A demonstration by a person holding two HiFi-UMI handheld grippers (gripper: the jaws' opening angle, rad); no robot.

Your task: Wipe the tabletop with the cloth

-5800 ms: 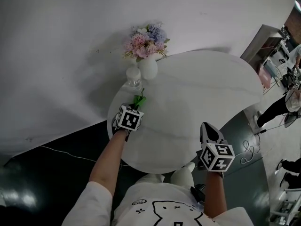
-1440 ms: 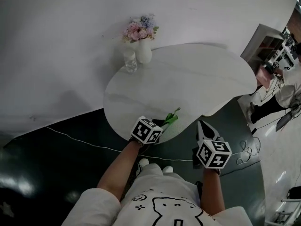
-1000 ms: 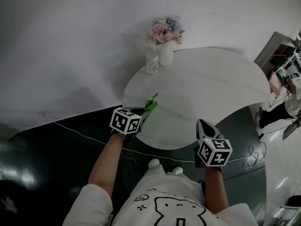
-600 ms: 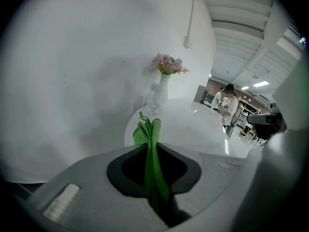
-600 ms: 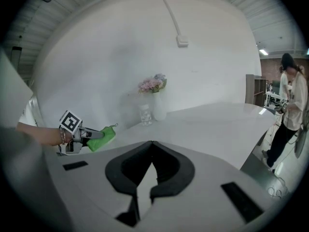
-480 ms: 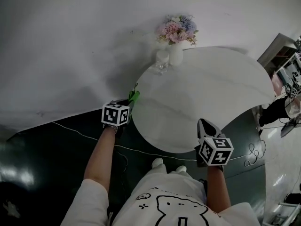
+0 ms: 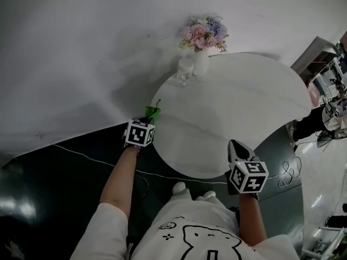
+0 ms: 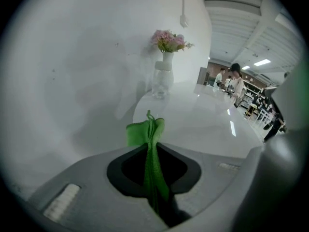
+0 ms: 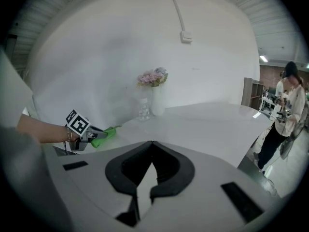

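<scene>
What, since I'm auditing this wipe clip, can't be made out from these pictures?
- Whether the cloth touches the tabletop: in the head view the left claw covers its lower part; in the left gripper view the claw body does.
- What the clear bottle holds: too small in every view.
- The person beside the table: cut off by the head view's right edge.

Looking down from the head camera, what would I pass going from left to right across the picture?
Left claw, pinching the green cloth → clear bottle → white vase of flowers → right claw, closed on nothing.
</scene>
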